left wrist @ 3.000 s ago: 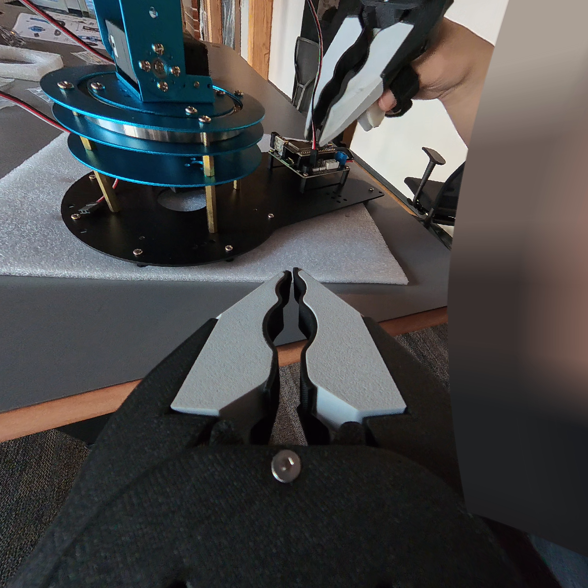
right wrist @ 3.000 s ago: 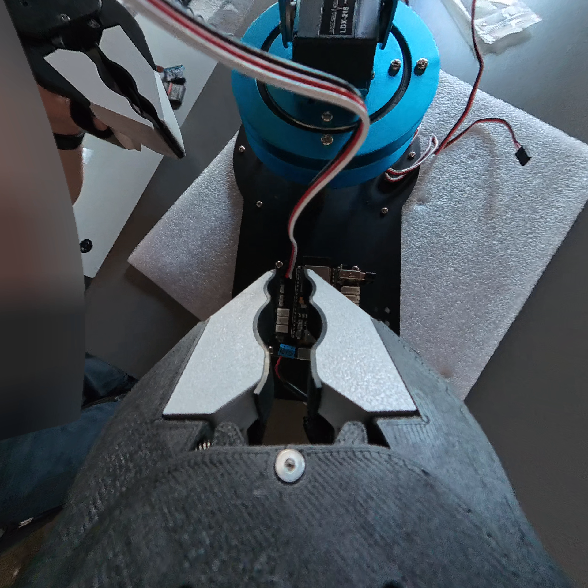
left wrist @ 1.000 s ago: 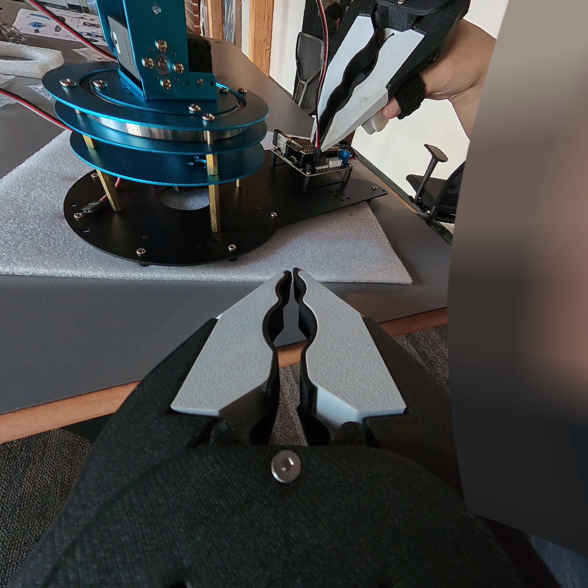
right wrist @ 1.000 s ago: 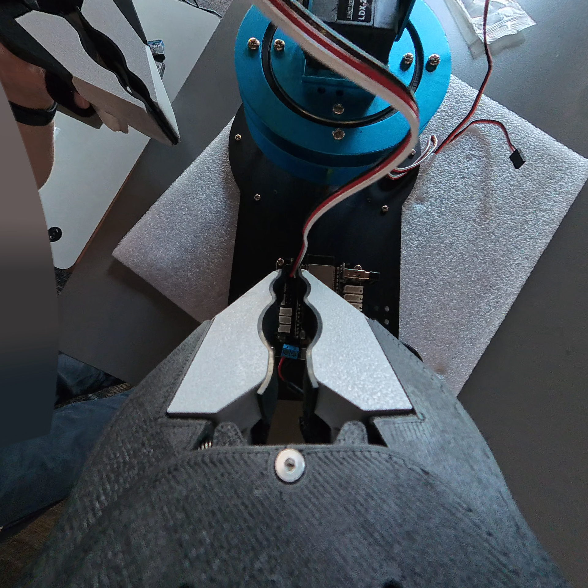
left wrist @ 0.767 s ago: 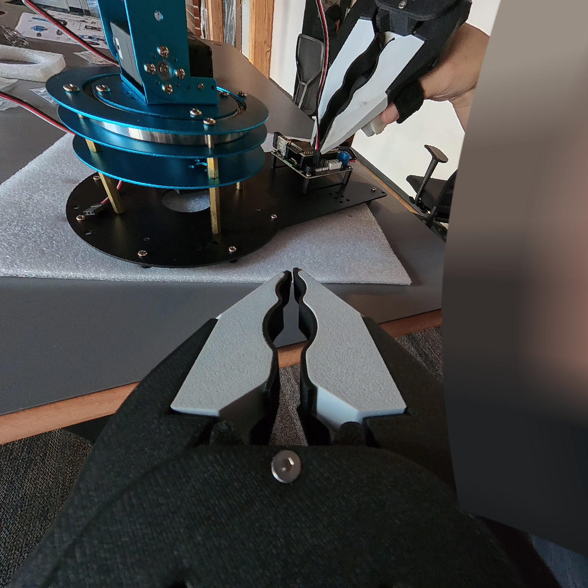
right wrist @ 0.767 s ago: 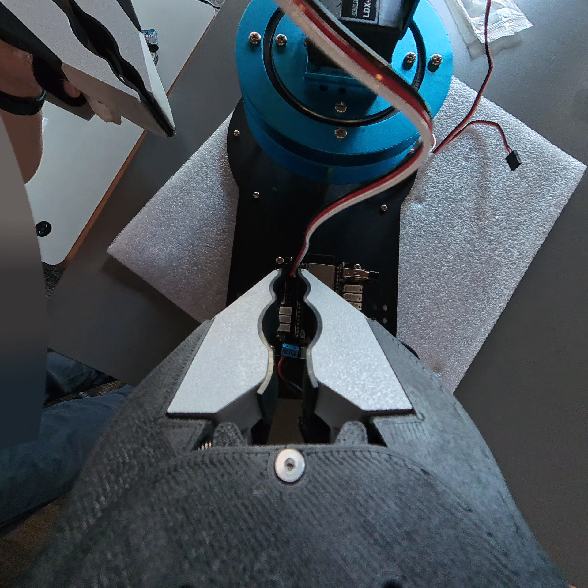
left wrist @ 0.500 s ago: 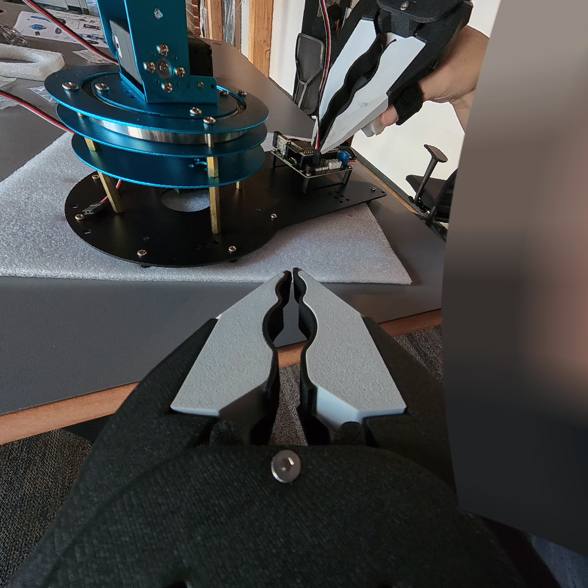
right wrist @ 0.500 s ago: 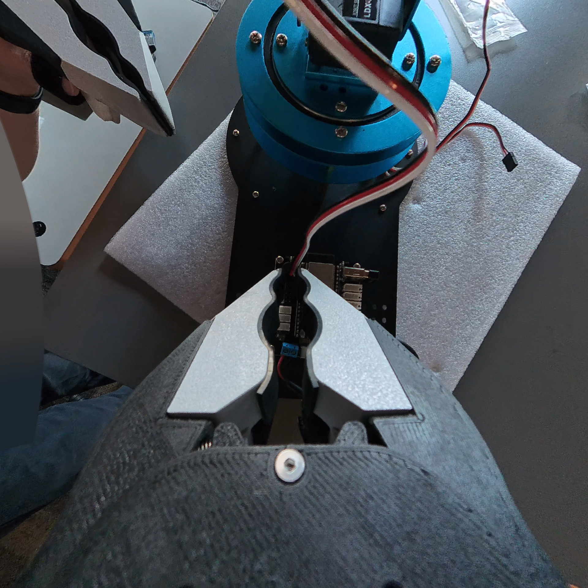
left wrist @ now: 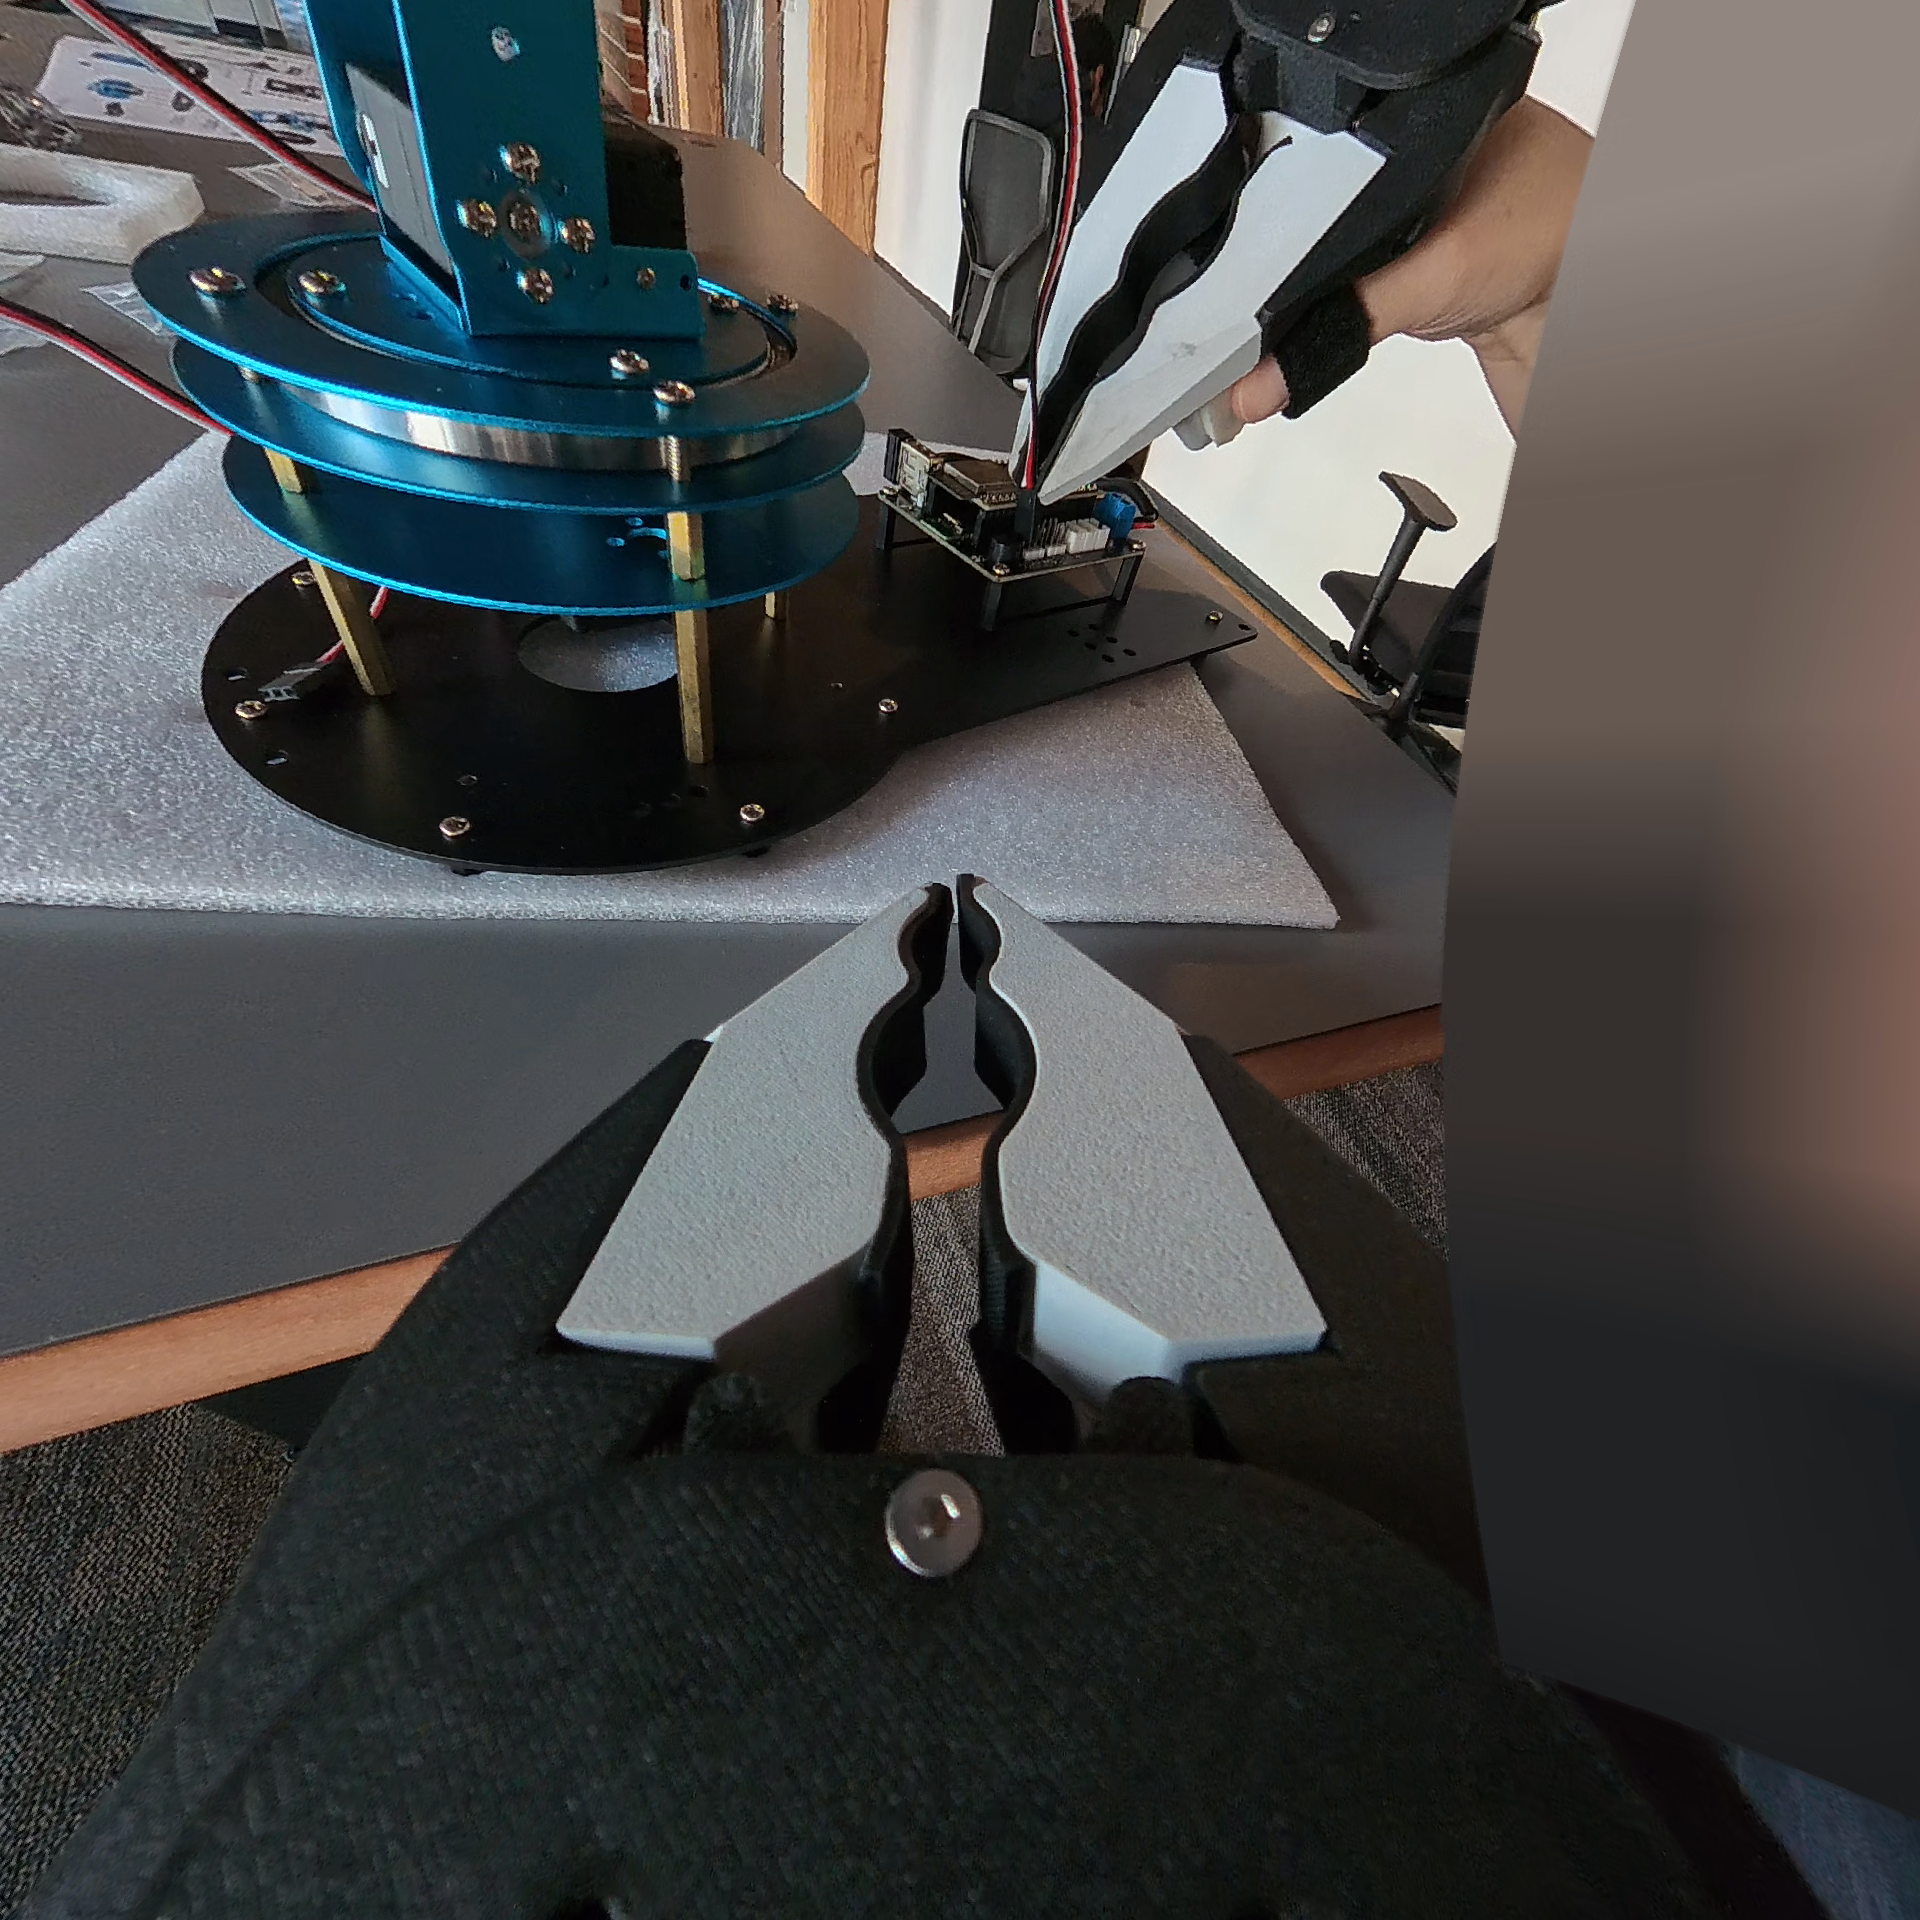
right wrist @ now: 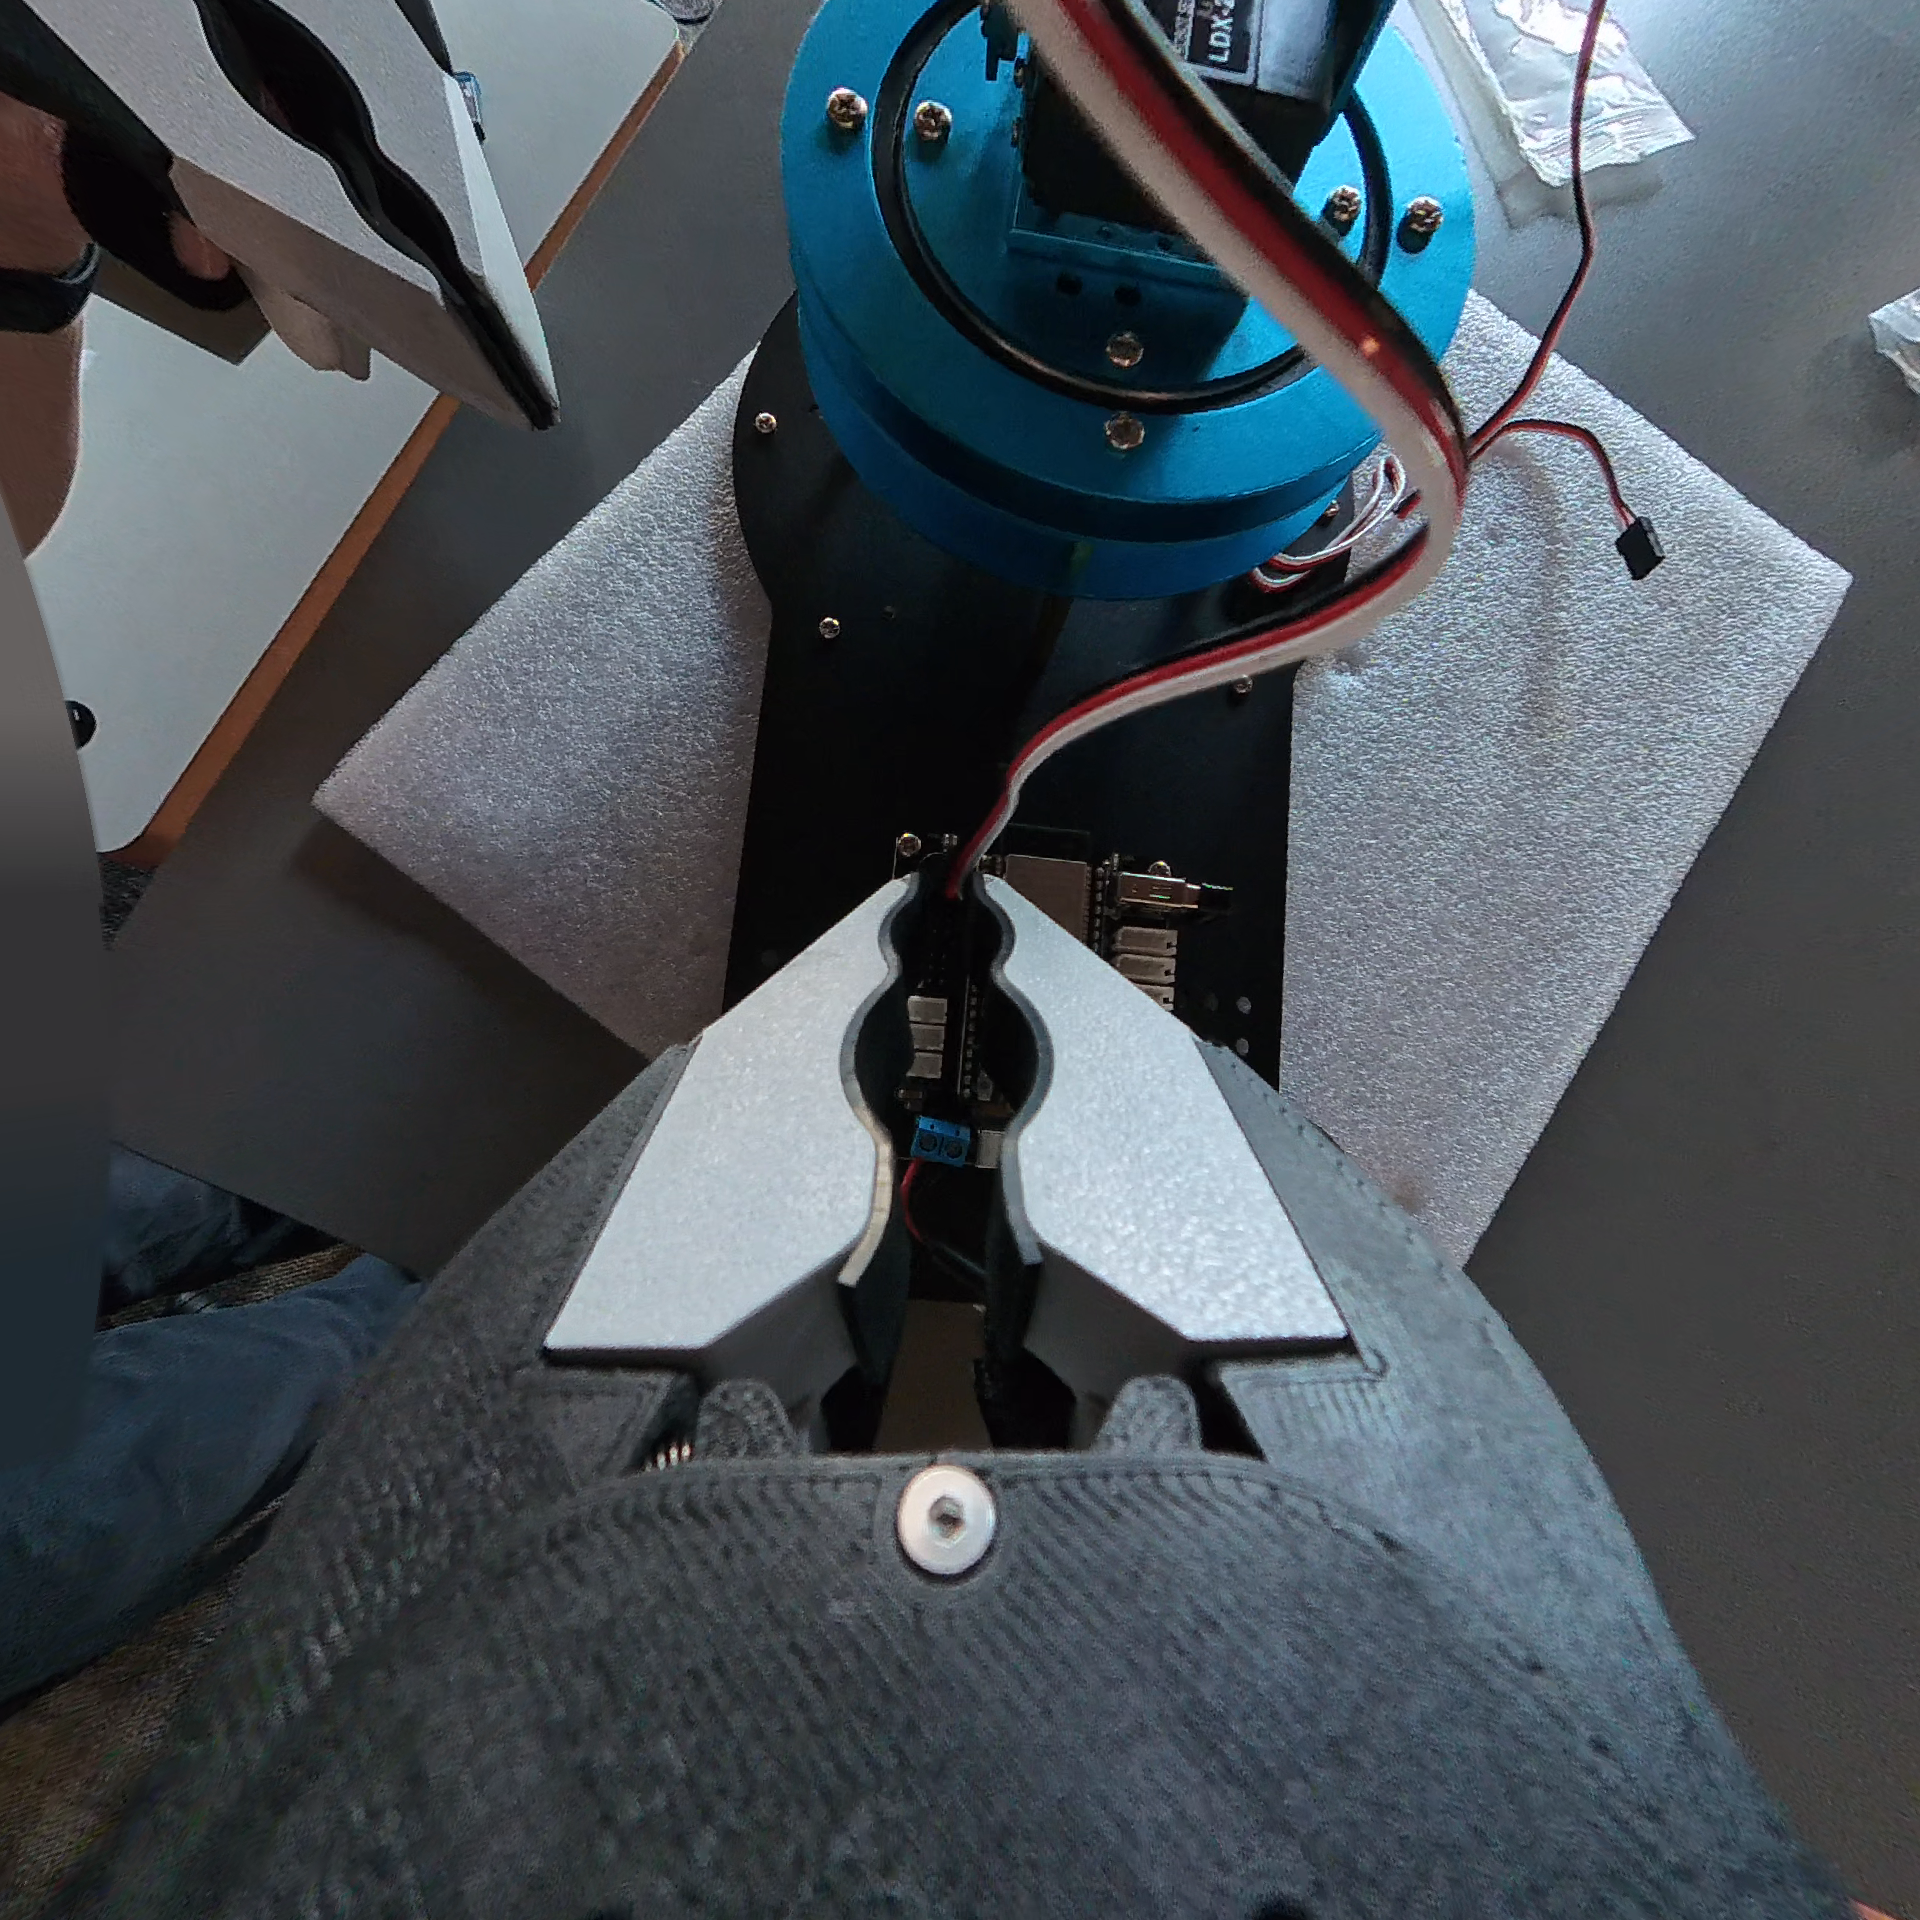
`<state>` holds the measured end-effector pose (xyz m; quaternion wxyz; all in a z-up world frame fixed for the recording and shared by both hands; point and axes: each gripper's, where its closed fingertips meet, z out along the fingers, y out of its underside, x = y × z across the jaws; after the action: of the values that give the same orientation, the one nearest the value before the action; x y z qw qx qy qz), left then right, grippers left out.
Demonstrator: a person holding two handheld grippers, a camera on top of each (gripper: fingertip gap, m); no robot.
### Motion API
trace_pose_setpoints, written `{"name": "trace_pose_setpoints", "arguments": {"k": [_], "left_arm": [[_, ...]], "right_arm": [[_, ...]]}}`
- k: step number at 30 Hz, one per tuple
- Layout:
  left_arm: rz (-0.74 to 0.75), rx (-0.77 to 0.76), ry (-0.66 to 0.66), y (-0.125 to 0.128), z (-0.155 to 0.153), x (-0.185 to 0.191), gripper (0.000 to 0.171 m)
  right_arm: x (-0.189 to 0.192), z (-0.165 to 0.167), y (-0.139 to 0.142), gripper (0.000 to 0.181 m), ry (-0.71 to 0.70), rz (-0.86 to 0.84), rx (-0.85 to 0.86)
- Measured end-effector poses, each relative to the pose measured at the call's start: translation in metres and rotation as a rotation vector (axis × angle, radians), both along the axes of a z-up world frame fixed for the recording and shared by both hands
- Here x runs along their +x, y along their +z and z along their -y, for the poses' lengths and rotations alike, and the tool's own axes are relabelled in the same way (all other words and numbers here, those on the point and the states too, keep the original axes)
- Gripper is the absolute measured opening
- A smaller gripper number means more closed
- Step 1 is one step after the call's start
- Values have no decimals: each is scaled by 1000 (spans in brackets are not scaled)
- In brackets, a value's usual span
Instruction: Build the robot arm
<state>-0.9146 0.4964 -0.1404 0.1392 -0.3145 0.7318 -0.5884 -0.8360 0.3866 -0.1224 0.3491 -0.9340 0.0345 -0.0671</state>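
The right gripper (right wrist: pixel 951 883) pinches a flat black, red and white ribbon cable (right wrist: pixel 1101 717) at its plug end, right over the small circuit board (right wrist: pixel 1127 914); in the left wrist view the same gripper (left wrist: pixel 1039 483) points steeply down at that board (left wrist: pixel 1023 525), held by a hand (left wrist: pixel 1455 281) in a fingerless black glove. The board stands on short legs at the narrow end of a flat, matte black metal plate (left wrist: pixel 582 769). The cable loops up and back toward the stacked blue metal discs (left wrist: pixel 499 416), glossy and round, raised on brass posts (left wrist: pixel 691 644) above the plate. The plate lies on a sheet of dimpled white foam (right wrist: pixel 582 748), spread over a smooth dark grey table (left wrist: pixel 312 1060) with a wood-coloured edge. The left gripper (left wrist: pixel 956 899), its grainy grey fingers pressed together with nothing between them, hangs near the table's front edge, well apart from the board. A thin red and black wire (right wrist: pixel 1558 436) with a black plug rests on the foam.
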Motion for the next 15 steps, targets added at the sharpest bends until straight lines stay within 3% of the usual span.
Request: {"name": "trace_pose_setpoints", "arguments": {"k": [15], "left_arm": [[2,4,2,1,0,-1,0]], "right_arm": [[0,-1,1,8,1,8,15]]}}
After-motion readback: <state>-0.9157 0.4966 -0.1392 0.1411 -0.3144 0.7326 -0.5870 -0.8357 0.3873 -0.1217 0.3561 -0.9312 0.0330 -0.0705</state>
